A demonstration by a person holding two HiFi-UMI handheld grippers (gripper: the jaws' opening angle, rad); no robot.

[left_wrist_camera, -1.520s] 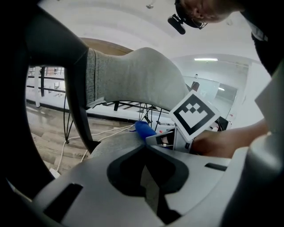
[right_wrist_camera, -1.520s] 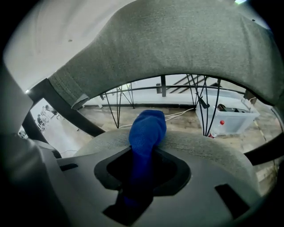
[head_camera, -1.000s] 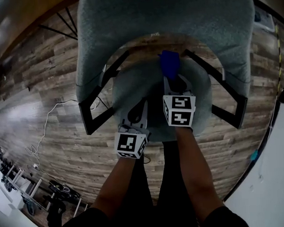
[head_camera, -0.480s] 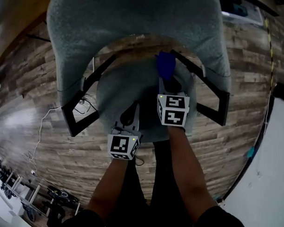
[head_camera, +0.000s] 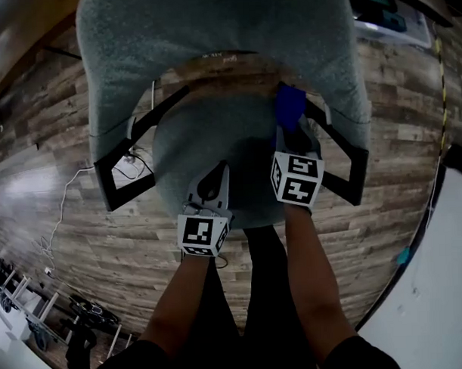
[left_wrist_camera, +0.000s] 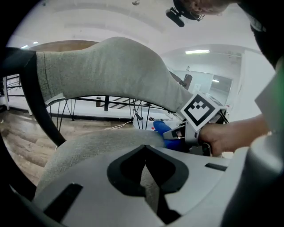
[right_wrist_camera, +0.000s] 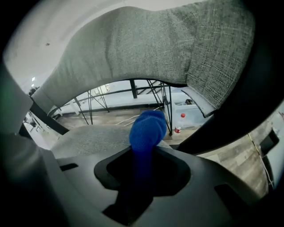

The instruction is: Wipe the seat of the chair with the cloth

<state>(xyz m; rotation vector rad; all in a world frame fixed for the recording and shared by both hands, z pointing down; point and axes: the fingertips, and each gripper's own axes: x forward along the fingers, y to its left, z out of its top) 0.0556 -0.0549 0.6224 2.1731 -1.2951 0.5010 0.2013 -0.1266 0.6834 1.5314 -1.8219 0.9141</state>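
The grey fabric chair fills the head view, its round seat (head_camera: 214, 139) below the tall backrest (head_camera: 218, 44). My right gripper (head_camera: 292, 134) is shut on a blue cloth (head_camera: 290, 108), which sits at the seat's rear right, close to the right armrest (head_camera: 344, 165). In the right gripper view the cloth (right_wrist_camera: 146, 128) sticks out past the jaws over the seat (right_wrist_camera: 88, 137). My left gripper (head_camera: 220, 171) rests over the seat's front, shut with nothing between its jaws. The left gripper view shows the seat (left_wrist_camera: 88, 148) and the cloth (left_wrist_camera: 162, 131) ahead.
Black armrest frames flank the seat, the left one (head_camera: 128, 172) near my left gripper. Wood plank floor (head_camera: 56, 148) surrounds the chair, with a white cable (head_camera: 66, 216) at left. A small bottle (right_wrist_camera: 181, 122) stands on the floor behind the chair.
My right gripper has carried the blue cloth to the right along the seat's rear, toward the right armrest. The left gripper has barely moved.
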